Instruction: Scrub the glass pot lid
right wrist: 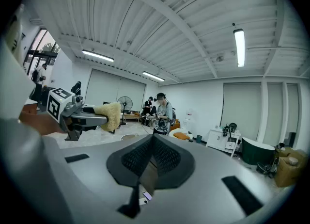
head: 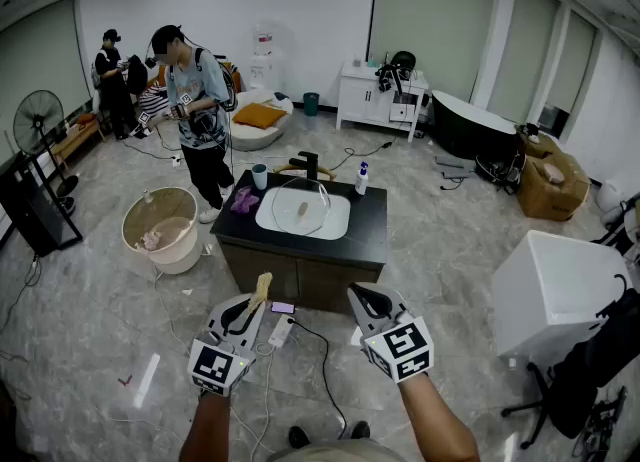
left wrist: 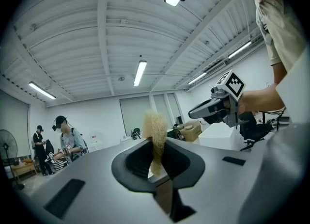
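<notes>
Grey stone-pattern floor surrounds a black vanity counter (head: 370, 222) with a white inset basin (head: 337, 222). The round clear glass pot lid (head: 305, 200) sits in the basin; its tilt cannot be read. Well short of the counter's near edge, the left gripper (head: 257, 300) clamps a tan fibrous scrubber (left wrist: 155, 128), whose long axis points toward the counter. The right gripper (head: 357, 295) is held alongside, jaws pressed together on nothing.
</notes>
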Available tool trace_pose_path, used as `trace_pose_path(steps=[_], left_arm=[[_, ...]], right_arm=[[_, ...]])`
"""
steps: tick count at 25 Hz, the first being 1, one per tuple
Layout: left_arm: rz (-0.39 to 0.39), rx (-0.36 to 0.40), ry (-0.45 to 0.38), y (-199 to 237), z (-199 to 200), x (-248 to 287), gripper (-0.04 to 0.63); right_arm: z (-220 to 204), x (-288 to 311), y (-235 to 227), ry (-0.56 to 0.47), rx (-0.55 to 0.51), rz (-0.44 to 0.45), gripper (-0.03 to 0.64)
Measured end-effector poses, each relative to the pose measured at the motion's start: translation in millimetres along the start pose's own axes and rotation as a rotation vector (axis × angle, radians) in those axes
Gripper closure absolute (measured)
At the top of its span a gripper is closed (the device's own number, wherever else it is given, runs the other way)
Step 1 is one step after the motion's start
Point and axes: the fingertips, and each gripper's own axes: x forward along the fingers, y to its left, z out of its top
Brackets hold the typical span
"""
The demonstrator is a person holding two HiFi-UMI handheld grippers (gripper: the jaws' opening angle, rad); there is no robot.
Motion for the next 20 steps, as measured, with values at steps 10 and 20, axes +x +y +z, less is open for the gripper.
trace_pose_path(steps=[10,20], left_arm=[[0.001,-0.006,-0.003,4.1,1.8,-3.0,0.555],[-0.021,-0.027,0.001,8.0,-9.1,-2.8,0.555]], right_arm=[[0.7,-0.4,3.9,0.003,0.005,-0.006,0.594],[-2.7,6.6,8.1,-0.028,0.051,0.003,0.591]])
